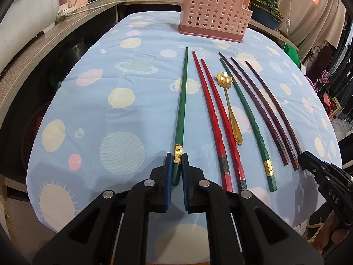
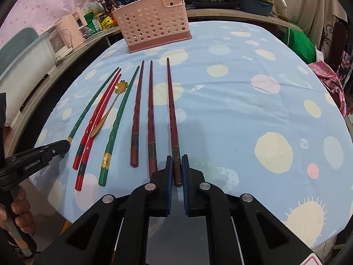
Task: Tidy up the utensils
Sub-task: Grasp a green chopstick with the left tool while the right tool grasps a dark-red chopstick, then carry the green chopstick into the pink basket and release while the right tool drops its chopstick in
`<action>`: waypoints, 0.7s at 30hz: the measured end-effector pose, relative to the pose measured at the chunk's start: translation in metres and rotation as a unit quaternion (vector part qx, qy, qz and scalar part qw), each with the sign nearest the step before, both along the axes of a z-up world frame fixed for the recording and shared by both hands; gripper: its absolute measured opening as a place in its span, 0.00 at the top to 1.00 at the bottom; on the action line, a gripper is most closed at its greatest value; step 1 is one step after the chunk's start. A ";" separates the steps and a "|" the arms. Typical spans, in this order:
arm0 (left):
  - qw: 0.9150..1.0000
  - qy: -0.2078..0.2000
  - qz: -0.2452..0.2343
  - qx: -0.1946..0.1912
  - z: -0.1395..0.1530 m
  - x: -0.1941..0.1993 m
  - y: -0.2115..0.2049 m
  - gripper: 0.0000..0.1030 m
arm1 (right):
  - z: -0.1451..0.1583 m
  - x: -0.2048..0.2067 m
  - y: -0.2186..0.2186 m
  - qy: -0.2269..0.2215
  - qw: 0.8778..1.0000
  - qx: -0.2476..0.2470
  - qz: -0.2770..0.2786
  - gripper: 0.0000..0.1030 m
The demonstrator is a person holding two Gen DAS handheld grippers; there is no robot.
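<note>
A: Left wrist view: the left gripper [image 1: 177, 164] has its jaws narrow around the butt end of a green chopstick [image 1: 182, 101], pads just beside it, the stick lying on the desk [image 1: 132, 101]. Whether the pads press it I cannot tell.

B: Right wrist view gives the same for the right gripper [image 2: 177, 166]: jaws narrow around the end of a maroon chopstick [image 2: 171, 110], contact unclear.

A: Mine shows the holder [image 1: 213, 11] at the far edge, broad holed side on; yours?

B: Its smaller side compartment shows here. Also the person's fingers [image 2: 21, 207] on the left handle, hidden in yours.

A: Between the two held sticks lie two red chopsticks [image 1: 217, 119], a gold spoon [image 1: 229, 101], a second green one, two more maroon.

B: All flat, tips toward the holder.
</note>
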State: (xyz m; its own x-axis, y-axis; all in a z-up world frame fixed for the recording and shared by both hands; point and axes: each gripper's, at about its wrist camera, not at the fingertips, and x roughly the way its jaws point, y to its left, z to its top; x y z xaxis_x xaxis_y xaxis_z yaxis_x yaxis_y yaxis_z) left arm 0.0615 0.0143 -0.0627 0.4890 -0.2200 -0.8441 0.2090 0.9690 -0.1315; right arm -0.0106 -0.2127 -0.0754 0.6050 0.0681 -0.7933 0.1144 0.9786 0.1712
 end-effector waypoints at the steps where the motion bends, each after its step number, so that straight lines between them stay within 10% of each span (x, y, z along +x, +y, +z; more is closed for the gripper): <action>1: 1.000 0.001 0.000 -0.001 0.000 -0.001 0.000 0.93 | 0.001 -0.001 -0.001 -0.001 1.000 0.002 -0.001 0.92; 21: 0.995 -0.074 0.015 -0.066 0.101 0.008 0.016 0.93 | 0.107 -0.002 -0.031 -0.118 0.992 0.032 -0.030 0.93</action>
